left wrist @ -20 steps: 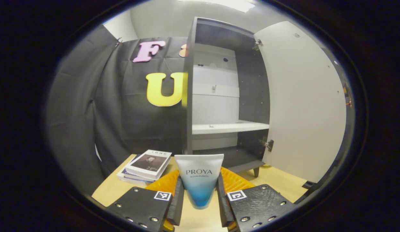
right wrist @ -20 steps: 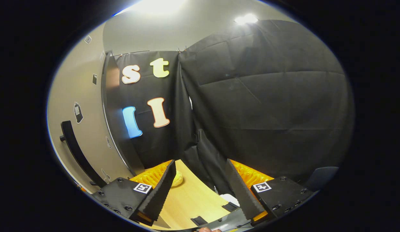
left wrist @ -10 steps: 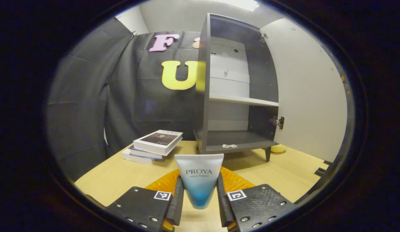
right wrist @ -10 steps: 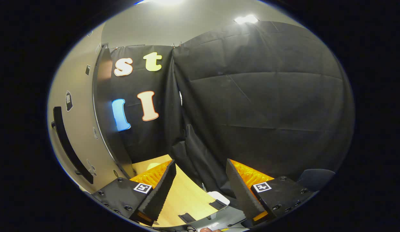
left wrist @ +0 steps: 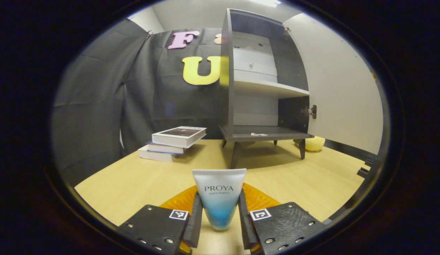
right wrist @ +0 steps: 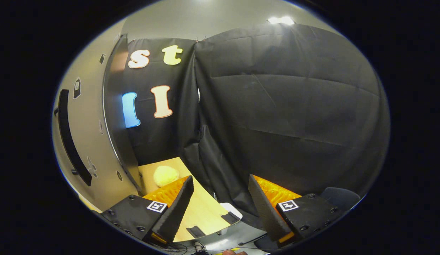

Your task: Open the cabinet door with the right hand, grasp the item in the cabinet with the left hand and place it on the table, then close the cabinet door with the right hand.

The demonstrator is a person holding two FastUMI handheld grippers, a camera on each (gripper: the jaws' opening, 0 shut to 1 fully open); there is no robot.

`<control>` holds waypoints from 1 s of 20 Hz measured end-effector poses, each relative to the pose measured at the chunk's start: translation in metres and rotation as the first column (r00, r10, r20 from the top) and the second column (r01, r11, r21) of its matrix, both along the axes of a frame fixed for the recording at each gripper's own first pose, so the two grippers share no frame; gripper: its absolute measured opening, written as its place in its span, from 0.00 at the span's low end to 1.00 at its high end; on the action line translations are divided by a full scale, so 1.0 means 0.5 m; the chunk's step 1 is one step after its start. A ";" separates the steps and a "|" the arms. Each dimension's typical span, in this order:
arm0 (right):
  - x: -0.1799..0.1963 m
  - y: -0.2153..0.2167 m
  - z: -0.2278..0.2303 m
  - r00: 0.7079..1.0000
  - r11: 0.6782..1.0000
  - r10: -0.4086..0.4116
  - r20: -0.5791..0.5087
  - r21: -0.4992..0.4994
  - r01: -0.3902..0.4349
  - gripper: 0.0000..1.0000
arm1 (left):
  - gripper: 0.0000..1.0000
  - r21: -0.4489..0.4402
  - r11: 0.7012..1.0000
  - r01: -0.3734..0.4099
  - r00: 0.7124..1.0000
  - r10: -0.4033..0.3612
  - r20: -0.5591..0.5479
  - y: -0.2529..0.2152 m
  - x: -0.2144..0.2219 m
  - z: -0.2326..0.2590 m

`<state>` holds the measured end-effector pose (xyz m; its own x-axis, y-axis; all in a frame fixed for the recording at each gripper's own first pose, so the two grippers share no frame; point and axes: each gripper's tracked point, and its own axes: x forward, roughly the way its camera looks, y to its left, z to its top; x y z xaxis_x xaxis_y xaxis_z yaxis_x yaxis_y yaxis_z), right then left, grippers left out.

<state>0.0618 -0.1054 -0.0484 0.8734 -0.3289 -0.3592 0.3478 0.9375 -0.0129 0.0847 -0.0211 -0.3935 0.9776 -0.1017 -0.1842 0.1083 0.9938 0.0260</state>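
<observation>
Lowering tube [left wrist: 219,198], pinched between left gripper [left wrist: 219,221] fingers, toward table [left wrist: 141,180] below; best released only once seated. Right gripper [right wrist: 218,209] wide, empty.

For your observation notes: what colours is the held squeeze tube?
White fading to blue squeeze tube, clearest in the left gripper view.

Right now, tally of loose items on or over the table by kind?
Books, stacked left of the cabinet: 3
Tubes, held in the left gripper: 1
Yellow soft lumps, by the cabinet's rear leg: 1
Total: 5
</observation>
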 end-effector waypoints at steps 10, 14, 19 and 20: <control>-0.007 -0.002 -0.092 0.992 0.993 -0.081 -0.095 0.074 0.088 0.99 | 0.54 0.034 0.998 0.045 0.997 -0.043 -0.060 0.002 -0.026 -0.030; -0.021 -0.006 -0.109 0.990 0.992 -0.096 -0.103 0.075 0.104 0.98 | 0.70 0.062 0.997 0.048 0.997 -0.043 -0.068 0.010 -0.025 -0.010; -0.033 -0.025 -0.135 0.983 0.976 -0.150 -0.104 0.143 0.164 0.98 | 0.92 0.070 0.992 0.108 0.991 -0.102 -0.090 -0.003 -0.033 0.044; -0.037 -0.030 -0.134 0.982 0.968 -0.166 -0.093 0.174 0.180 0.98 | 0.92 0.078 0.990 0.115 0.990 -0.108 -0.087 -0.003 -0.036 0.071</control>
<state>0.0431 -0.1206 -0.1155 0.7764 -0.3959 -0.4904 0.5093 0.8524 0.1182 0.0666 -0.0225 -0.3581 0.9421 -0.1901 -0.2763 0.2233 0.9702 0.0942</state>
